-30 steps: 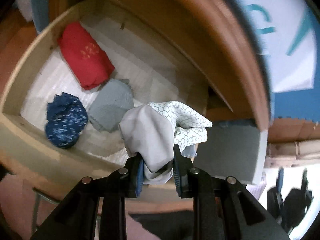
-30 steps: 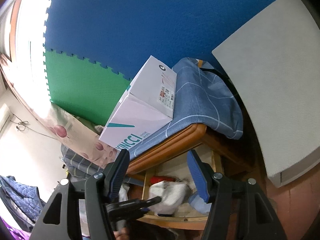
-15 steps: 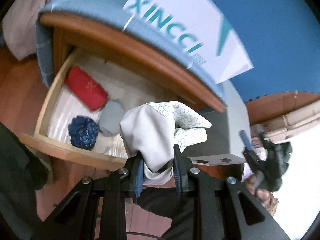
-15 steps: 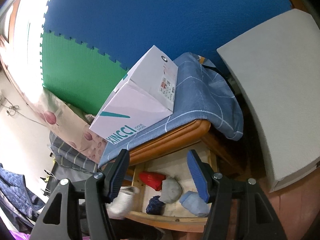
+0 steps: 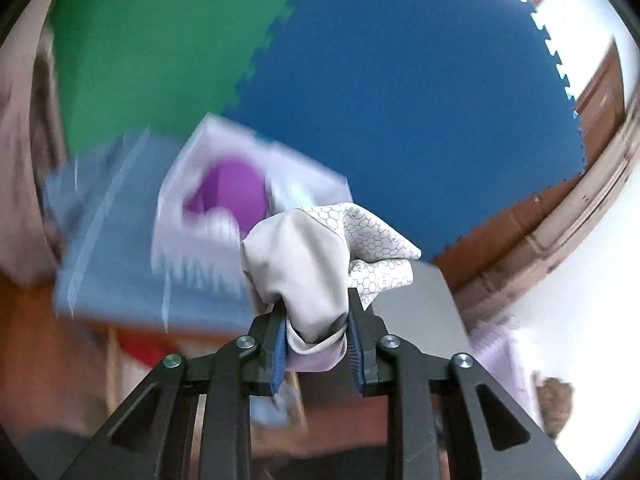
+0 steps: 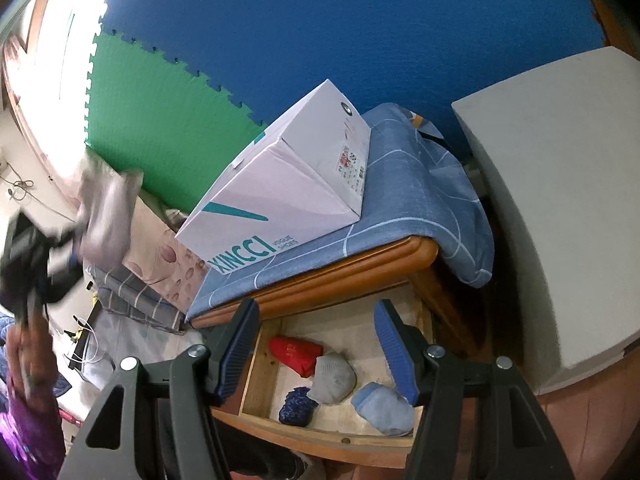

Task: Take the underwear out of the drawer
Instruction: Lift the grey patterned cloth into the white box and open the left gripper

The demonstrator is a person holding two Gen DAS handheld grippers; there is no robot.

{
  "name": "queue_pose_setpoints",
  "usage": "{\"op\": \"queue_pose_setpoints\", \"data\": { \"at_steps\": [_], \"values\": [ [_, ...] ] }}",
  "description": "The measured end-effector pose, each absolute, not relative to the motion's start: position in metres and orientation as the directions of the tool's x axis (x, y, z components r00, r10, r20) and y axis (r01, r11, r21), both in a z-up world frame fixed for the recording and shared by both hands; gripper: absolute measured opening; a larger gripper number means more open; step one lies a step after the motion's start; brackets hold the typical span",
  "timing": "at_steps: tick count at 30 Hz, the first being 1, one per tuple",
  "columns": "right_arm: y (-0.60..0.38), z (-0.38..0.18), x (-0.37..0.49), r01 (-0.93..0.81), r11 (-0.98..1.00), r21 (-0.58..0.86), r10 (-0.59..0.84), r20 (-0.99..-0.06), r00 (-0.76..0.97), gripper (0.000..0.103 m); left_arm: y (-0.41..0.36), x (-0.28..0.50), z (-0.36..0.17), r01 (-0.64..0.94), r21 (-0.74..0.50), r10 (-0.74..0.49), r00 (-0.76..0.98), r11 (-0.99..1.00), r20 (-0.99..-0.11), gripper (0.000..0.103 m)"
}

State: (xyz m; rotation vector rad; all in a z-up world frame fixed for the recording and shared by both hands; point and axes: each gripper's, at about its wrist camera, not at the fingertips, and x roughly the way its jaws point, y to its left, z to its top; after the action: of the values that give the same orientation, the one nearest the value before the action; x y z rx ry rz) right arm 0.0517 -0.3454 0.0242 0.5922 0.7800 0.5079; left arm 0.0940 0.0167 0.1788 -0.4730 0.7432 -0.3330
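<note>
My left gripper (image 5: 316, 316) is shut on a pale grey underwear with a honeycomb-print band (image 5: 320, 256) and holds it high, above the nightstand. In the right wrist view that gripper and the underwear (image 6: 106, 216) show blurred at the far left, well clear of the drawer. My right gripper (image 6: 316, 344) is open and empty above the open wooden drawer (image 6: 320, 432). In the drawer lie a red piece (image 6: 296, 354), a grey piece (image 6: 334, 378), a dark blue speckled piece (image 6: 296, 406) and a light blue piece (image 6: 382, 406).
A white XINCCI shoe box (image 6: 288, 196) sits on a blue cloth (image 6: 420, 200) on the nightstand top. A grey block (image 6: 560, 200) stands to the right. Blue and green foam mats (image 6: 320, 32) cover the wall. Pillows and bedding (image 6: 152, 256) lie to the left.
My left gripper has lifted the pale underwear up out of the drawer and swung it high to the left. The right gripper has stayed open, tilting down toward the drawer.
</note>
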Motion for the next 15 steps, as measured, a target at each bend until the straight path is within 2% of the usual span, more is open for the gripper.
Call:
{"op": "queue_pose_setpoints", "data": {
  "at_steps": [4, 9, 12, 15],
  "values": [
    [-0.348, 0.024, 0.053, -0.198, 0.717, 0.668, 0.624, -0.489, 0.61, 0.061, 0.022, 0.158, 0.193, 0.097, -0.43, -0.36, 0.723, 0.898, -0.589, 0.023],
    [-0.35, 0.023, 0.053, -0.2, 0.714, 0.671, 0.627, -0.487, 0.608, 0.061, 0.026, 0.225, 0.173, 0.042, -0.318, -0.252, 0.713, 0.947, -0.655, 0.023],
    [-0.35, 0.023, 0.052, -0.2, 0.712, 0.673, 0.629, -0.486, 0.606, 0.061, 0.027, 0.254, 0.152, 0.028, -0.268, -0.212, 0.694, 0.963, -0.689, 0.015],
    [-0.35, 0.023, 0.053, -0.198, 0.713, 0.673, 0.63, -0.491, 0.602, 0.061, 0.03, 0.272, 0.136, 0.008, -0.259, -0.194, 0.686, 0.966, -0.701, 0.014]
  ]
}}
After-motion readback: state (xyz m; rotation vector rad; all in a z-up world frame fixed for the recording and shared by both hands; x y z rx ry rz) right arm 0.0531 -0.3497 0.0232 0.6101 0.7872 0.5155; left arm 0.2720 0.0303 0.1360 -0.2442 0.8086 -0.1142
